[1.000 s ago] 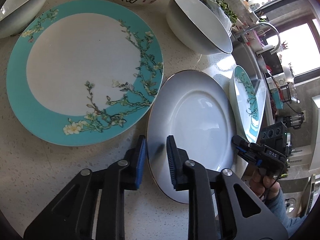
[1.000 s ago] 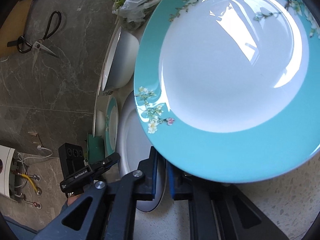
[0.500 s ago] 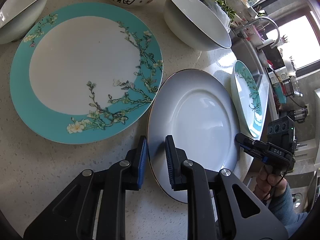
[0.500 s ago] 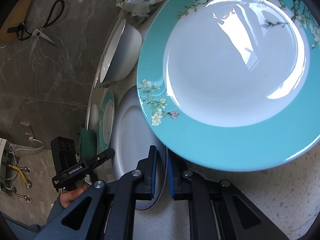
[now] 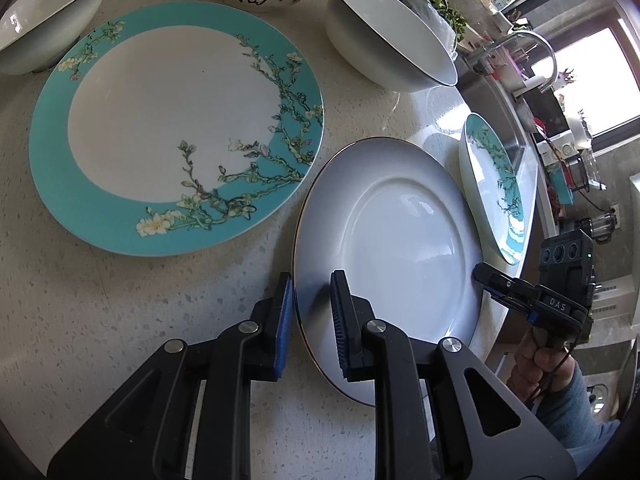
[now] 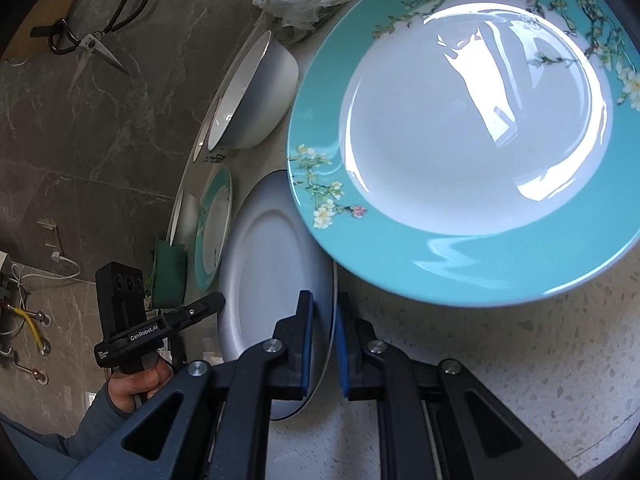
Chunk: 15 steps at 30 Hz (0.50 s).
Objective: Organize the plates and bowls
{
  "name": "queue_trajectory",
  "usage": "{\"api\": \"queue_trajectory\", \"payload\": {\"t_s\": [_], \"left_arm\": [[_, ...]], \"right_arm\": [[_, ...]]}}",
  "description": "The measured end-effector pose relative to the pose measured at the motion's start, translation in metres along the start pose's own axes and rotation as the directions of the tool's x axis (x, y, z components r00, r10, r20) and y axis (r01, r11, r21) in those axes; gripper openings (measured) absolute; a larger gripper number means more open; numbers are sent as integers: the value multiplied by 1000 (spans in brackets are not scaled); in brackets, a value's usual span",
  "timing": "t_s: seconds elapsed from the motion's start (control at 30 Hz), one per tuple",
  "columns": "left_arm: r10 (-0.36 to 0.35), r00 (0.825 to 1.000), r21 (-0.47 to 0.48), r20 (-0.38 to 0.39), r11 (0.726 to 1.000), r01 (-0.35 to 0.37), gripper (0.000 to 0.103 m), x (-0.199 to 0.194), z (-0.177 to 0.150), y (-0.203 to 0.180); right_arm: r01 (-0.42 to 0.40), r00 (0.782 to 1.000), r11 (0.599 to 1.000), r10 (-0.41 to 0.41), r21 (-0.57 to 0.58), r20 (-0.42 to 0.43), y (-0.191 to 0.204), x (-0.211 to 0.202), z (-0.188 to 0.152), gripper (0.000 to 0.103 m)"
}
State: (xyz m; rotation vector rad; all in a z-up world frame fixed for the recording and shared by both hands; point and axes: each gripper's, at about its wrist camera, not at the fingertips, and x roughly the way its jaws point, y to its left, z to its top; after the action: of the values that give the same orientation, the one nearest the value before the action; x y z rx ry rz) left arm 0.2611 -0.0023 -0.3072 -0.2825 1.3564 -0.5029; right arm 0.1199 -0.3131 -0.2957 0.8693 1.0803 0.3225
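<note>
- The white plate (image 5: 404, 240) looks like glazed ceramic, smooth and glossy, with a thin dark line at the rim;
- the big teal plate (image 5: 172, 128) is glossy ceramic too; in the right wrist view the small teal plate (image 6: 460, 140) reflects bright window light;
- the countertop (image 5: 100, 300) is pale speckled stone, smooth, with little shine;
- the left gripper (image 5: 310, 320) is matt black plastic with ribbed blue pads and small metal pins;
- the scissors (image 6: 96, 36) have bare metal blades.
</note>
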Motion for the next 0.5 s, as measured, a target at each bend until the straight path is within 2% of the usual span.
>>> {"api": "queue_trajectory", "payload": {"t_s": [0.5], "left_arm": [[4,999,5,42,1000,-4,16,-9,-8,-1]], "right_arm": [[23,1000,995,-23,-100,-1,18,-2,-11,14]]}}
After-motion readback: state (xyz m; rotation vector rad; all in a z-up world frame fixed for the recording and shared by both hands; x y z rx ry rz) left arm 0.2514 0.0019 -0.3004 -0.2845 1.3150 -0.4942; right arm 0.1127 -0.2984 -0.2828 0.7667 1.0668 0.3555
